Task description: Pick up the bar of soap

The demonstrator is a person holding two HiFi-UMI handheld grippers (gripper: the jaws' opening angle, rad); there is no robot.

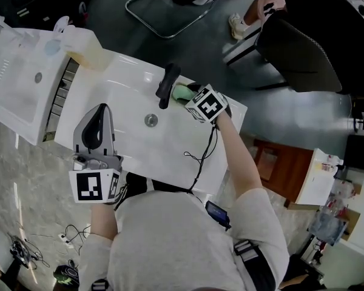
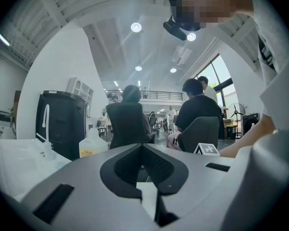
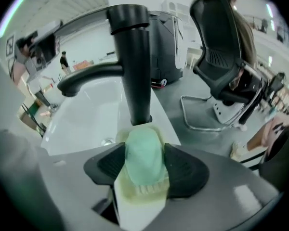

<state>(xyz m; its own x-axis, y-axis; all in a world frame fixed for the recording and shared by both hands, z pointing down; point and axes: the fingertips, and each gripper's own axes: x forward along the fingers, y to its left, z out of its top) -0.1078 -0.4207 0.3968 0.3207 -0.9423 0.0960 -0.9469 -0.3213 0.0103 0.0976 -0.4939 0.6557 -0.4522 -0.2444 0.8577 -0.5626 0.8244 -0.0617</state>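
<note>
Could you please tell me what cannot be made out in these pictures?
Head view: the right gripper partly covers the bar of soap.
Right gripper view: its pads hide both sides of the soap dish.
Left gripper view: the jug's label is too small to read.

The right gripper (image 1: 187, 96) is at the green soap (image 1: 179, 91) beside the black faucet (image 1: 167, 85) on the white sink (image 1: 124, 80).

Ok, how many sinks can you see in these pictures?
2. One white sink, with a black faucet, lies in the middle of the head view. A second white sink sits at that view's left edge. Others may be out of frame.
</note>
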